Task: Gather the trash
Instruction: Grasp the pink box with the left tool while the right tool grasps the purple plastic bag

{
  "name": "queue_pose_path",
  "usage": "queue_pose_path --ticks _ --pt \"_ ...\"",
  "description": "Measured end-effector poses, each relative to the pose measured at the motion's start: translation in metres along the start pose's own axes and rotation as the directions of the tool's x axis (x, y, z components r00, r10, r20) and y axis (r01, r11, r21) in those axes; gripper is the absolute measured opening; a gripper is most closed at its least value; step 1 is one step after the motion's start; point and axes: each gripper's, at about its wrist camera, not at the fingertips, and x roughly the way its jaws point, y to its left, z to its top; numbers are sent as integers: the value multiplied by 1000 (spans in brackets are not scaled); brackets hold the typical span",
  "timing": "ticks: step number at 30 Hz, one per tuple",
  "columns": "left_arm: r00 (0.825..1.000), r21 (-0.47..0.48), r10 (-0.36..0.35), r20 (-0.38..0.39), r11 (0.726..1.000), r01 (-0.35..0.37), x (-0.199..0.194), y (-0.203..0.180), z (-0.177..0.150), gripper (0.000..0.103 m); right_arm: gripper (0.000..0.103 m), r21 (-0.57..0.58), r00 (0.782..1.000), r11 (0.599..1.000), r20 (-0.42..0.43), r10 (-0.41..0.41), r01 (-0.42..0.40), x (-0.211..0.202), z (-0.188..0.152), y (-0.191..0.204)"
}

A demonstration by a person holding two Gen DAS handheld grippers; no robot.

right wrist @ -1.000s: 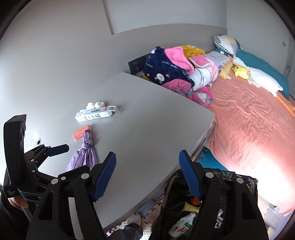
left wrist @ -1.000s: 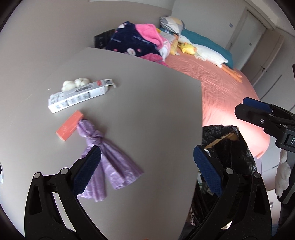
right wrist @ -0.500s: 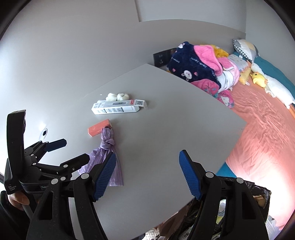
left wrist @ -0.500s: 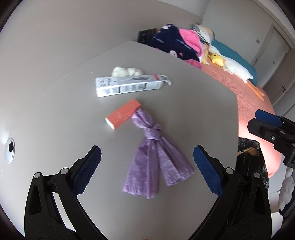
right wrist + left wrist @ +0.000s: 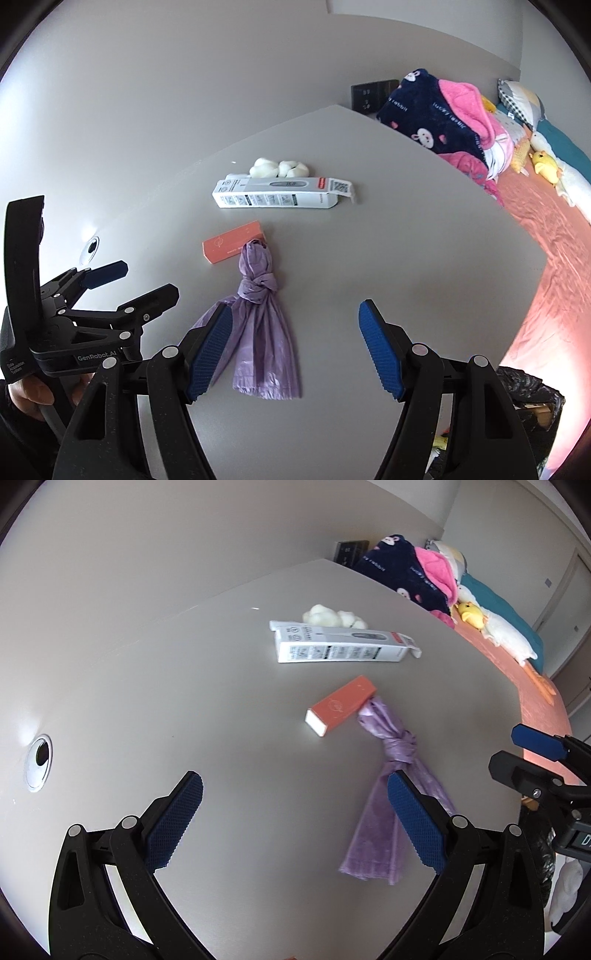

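Note:
On the grey table [image 5: 184,686] lie a knotted purple plastic bag [image 5: 391,801], a small orange box [image 5: 340,705] touching the bag's top end, a long white carton [image 5: 340,648] and white cotton balls [image 5: 332,616]. The same items show in the right wrist view: bag [image 5: 264,325], orange box [image 5: 232,246], carton [image 5: 280,197], cotton [image 5: 279,168]. My left gripper [image 5: 295,821] is open and empty, above the table left of the bag. My right gripper [image 5: 295,350] is open and empty, with the bag's lower end between its fingers.
A black-lined trash bin [image 5: 532,406] stands beside the table's near right corner. A bed with an orange sheet [image 5: 546,236], piled blankets [image 5: 443,110] and plush toys lies beyond the table. A round cable hole [image 5: 38,760] is at the table's left.
Both grippers have swung left and forward over the table. The trash items have come closer, and the bin has slid out toward the right edge of both views.

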Motion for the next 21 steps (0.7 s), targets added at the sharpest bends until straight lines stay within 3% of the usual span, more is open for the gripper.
queue_pose_path --ticks 18,21 --pt "998 -27 53 -13 998 -54 18 38 10 97 71 -71 997 997 -67 -48 43 65 6 29" --pt "998 -19 56 -17 998 -56 22 37 12 97 63 -81 995 995 -77 -64 58 72 6 28"
